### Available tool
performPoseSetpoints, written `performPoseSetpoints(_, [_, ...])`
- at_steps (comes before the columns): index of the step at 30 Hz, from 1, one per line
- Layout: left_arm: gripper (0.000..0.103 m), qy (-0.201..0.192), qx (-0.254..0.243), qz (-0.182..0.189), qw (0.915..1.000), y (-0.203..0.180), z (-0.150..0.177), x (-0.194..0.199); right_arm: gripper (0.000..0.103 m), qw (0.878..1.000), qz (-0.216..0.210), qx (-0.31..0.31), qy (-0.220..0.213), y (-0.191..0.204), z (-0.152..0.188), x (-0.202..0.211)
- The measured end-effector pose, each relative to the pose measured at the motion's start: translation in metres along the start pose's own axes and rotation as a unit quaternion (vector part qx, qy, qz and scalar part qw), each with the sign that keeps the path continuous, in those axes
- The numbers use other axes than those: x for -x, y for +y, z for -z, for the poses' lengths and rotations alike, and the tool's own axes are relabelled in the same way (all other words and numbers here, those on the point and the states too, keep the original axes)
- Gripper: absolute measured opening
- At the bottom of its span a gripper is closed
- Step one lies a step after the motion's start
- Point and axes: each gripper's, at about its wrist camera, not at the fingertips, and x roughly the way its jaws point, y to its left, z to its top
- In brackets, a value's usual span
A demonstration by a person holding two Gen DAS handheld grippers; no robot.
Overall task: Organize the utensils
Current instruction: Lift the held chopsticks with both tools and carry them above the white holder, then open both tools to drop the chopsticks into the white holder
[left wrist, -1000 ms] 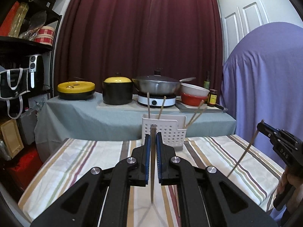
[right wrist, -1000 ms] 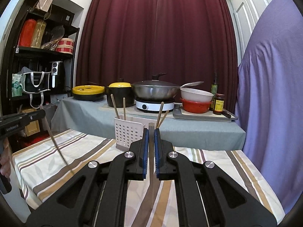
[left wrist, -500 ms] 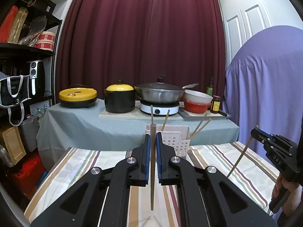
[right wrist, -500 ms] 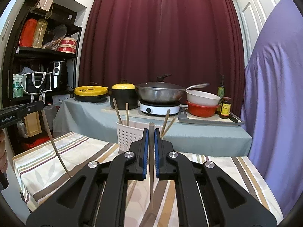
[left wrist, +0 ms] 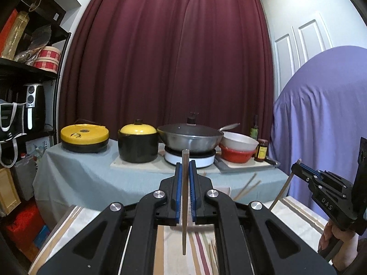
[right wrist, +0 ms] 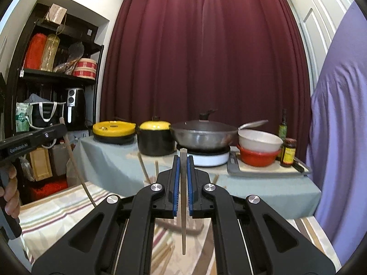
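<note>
Each claw, left (left wrist: 185,171) and right (right wrist: 183,167), grips 1 upright chopstick (left wrist: 184,206); next, lower both into the far holder.

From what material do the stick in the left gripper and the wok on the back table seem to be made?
The stick, clamped upright in the left gripper, looks like wood or bamboo: dull brown, matte, no shine. The wok looks like metal, perhaps steel: its grey wall is glossy and shows reflections. Its dark lid could be glass or coated metal; I cannot tell.
</note>
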Motion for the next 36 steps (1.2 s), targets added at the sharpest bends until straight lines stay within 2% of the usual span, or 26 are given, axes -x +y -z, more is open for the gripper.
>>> performPoseSetpoints(13, [0.007,-0.039,-0.003,0.012,0.9992,0.004,-0.042,-0.061,0.006,0.999,0.004,0.005,-0.045,-0.012,-0.037,-0.059])
performPoseSetpoints(22, [0.007,-0.057,-0.007,0.015,0.9982,0.0,-0.06,-0.097,0.006,0.998,0.003,0.004,-0.059,-0.022,-0.049,-0.101])
performPoseSetpoints(27, [0.007,-0.055,-0.007,0.016,0.9983,-0.003,-0.058,-0.117,0.006,0.999,0.002,-0.003,-0.047,-0.028,-0.04,-0.124])
performPoseSetpoints(36, [0.007,-0.008,-0.016,0.016,0.9997,-0.005,-0.026,-0.15,0.006,1.0,0.007,-0.01,0.004,-0.033,-0.002,-0.16])
